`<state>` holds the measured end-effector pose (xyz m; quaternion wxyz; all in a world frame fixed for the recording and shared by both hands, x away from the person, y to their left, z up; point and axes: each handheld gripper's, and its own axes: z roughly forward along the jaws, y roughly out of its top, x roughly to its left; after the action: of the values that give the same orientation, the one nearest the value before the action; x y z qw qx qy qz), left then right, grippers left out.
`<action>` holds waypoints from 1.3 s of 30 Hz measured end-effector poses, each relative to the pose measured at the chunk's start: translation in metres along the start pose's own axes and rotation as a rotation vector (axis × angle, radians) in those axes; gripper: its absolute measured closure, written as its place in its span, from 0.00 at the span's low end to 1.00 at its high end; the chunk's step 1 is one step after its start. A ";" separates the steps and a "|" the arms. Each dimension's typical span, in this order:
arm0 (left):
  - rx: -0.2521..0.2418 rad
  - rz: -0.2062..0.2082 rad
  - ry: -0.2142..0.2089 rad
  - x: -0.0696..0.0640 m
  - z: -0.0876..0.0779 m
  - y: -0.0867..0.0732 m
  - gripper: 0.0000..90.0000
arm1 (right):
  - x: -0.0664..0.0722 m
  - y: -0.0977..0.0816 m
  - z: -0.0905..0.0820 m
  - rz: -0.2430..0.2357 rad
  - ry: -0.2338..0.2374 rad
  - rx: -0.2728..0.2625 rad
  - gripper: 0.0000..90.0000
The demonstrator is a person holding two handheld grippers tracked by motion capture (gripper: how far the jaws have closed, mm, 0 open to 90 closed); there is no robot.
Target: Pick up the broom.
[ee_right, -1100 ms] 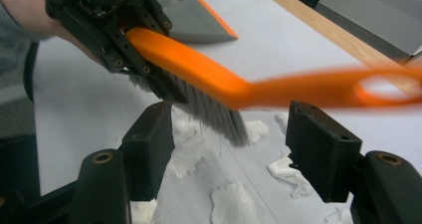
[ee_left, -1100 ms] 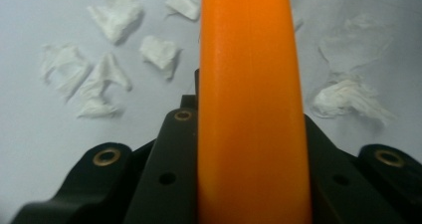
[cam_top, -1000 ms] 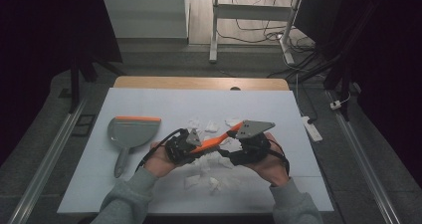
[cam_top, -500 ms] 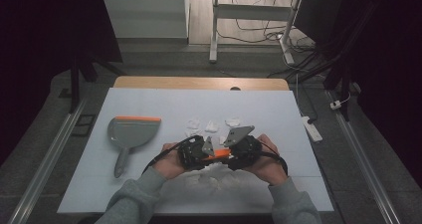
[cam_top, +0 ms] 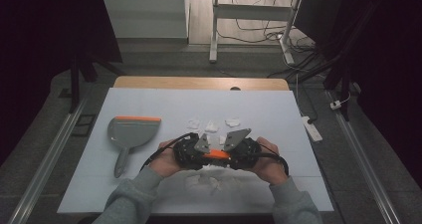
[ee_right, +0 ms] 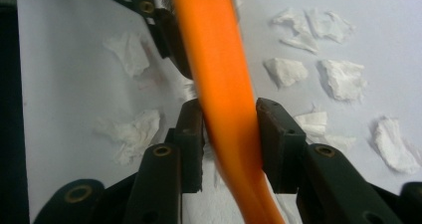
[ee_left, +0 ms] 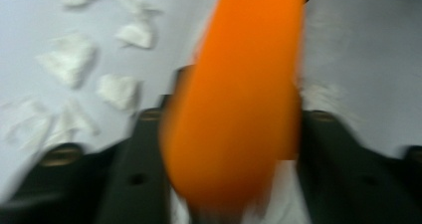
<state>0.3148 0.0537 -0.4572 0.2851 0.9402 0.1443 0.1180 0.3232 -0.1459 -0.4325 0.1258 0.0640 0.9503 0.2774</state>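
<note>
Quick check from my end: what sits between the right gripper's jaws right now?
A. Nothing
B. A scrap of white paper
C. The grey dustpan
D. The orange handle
D: in the right gripper view the orange handle runs up between the two black jaws of the right gripper, whose pads press on it from both sides; the paper scraps lie on the table and the dustpan lies off to the left.

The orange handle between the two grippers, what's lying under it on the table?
Under the orange handle lie torn white paper scraps on the white table cover. The handle and both grippers' jaws cover whatever sits straight beneath.
</note>
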 end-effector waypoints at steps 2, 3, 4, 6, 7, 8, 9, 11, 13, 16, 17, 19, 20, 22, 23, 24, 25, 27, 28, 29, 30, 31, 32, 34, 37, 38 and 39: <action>-0.034 -0.034 0.053 0.001 -0.008 -0.005 0.53 | -0.003 -0.002 -0.002 0.043 -0.015 -0.006 0.74; -0.059 -0.059 0.078 0.002 -0.013 -0.009 0.46 | -0.005 -0.004 -0.003 0.054 -0.019 -0.010 0.74; -0.059 -0.059 0.078 0.002 -0.013 -0.009 0.40 | -0.007 -0.006 -0.003 0.067 -0.017 -0.015 0.74; -0.087 -0.104 0.100 0.005 -0.025 -0.018 0.38 | -0.009 -0.008 -0.004 0.080 -0.016 -0.022 0.74; -0.106 -0.126 0.113 0.007 -0.030 -0.023 0.37 | -0.011 -0.010 -0.005 0.095 -0.018 -0.026 0.74; -0.126 -0.152 0.128 0.008 -0.036 -0.028 0.37 | -0.013 -0.012 -0.005 0.106 -0.022 -0.029 0.74; -0.140 -0.172 0.142 0.009 -0.042 -0.032 0.36 | -0.015 -0.013 -0.005 0.119 -0.026 -0.034 0.74; -0.171 -0.221 0.166 0.012 -0.051 -0.041 0.36 | -0.019 -0.016 -0.006 0.140 -0.029 -0.051 0.74; -0.195 -0.249 0.196 0.013 -0.059 -0.049 0.35 | -0.022 -0.018 -0.007 0.161 -0.029 -0.059 0.74; -0.211 -0.291 0.230 0.013 -0.069 -0.062 0.35 | -0.027 -0.022 -0.008 0.190 -0.056 -0.065 0.75; -0.214 -0.303 0.239 0.013 -0.072 -0.068 0.35 | -0.028 -0.023 -0.008 0.205 -0.065 -0.065 0.75; -0.215 -0.335 0.253 0.013 -0.076 -0.080 0.35 | -0.030 -0.026 -0.009 0.221 -0.081 -0.071 0.75; -0.212 -0.349 0.261 0.013 -0.078 -0.086 0.35 | -0.032 -0.027 -0.009 0.227 -0.090 -0.075 0.75; -0.198 -0.383 0.273 0.014 -0.079 -0.098 0.35 | -0.033 -0.029 -0.011 0.243 -0.114 -0.082 0.75; -0.198 -0.395 0.276 0.014 -0.079 -0.102 0.35 | -0.034 -0.030 -0.012 0.256 -0.119 -0.091 0.75; -0.194 -0.406 0.276 0.014 -0.080 -0.107 0.35 | -0.034 -0.030 -0.013 0.255 -0.126 -0.097 0.75; -0.190 -0.416 0.281 0.013 -0.080 -0.112 0.35 | -0.034 -0.031 -0.014 0.262 -0.135 -0.100 0.75; -0.176 -0.432 0.287 0.012 -0.080 -0.122 0.35 | -0.035 -0.032 -0.017 0.270 -0.159 -0.103 0.76; -0.173 -0.444 0.291 0.011 -0.080 -0.127 0.35 | -0.035 -0.033 -0.017 0.276 -0.165 -0.109 0.76; -0.173 -0.456 0.288 0.010 -0.081 -0.133 0.35 | -0.036 -0.034 -0.018 0.281 -0.164 -0.114 0.76; -0.170 -0.468 0.287 0.009 -0.081 -0.139 0.35 | -0.036 -0.035 -0.019 0.287 -0.170 -0.116 0.76; -0.171 -0.481 0.283 0.008 -0.082 -0.145 0.35 | -0.036 -0.035 -0.019 0.290 -0.180 -0.114 0.76; -0.169 -0.494 0.281 0.008 -0.082 -0.150 0.36 | -0.036 -0.035 -0.020 0.293 -0.185 -0.112 0.76; -0.170 -0.523 0.277 0.007 -0.081 -0.160 0.36 | -0.037 -0.037 -0.021 0.296 -0.202 -0.113 0.76; -0.178 -0.550 0.287 0.008 -0.083 -0.170 0.36 | -0.039 -0.039 -0.023 0.305 -0.208 -0.129 0.76; -0.186 -0.560 0.294 0.009 -0.084 -0.172 0.36 | -0.039 -0.039 -0.024 0.307 -0.211 -0.130 0.76; -0.188 -0.565 0.303 0.010 -0.085 -0.173 0.36 | -0.039 -0.039 -0.024 0.310 -0.213 -0.134 0.76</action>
<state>0.2629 0.2375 -0.4860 0.3675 0.8043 0.4286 0.1855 0.3522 -0.1987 -0.4262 0.1855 0.2303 0.8898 0.3476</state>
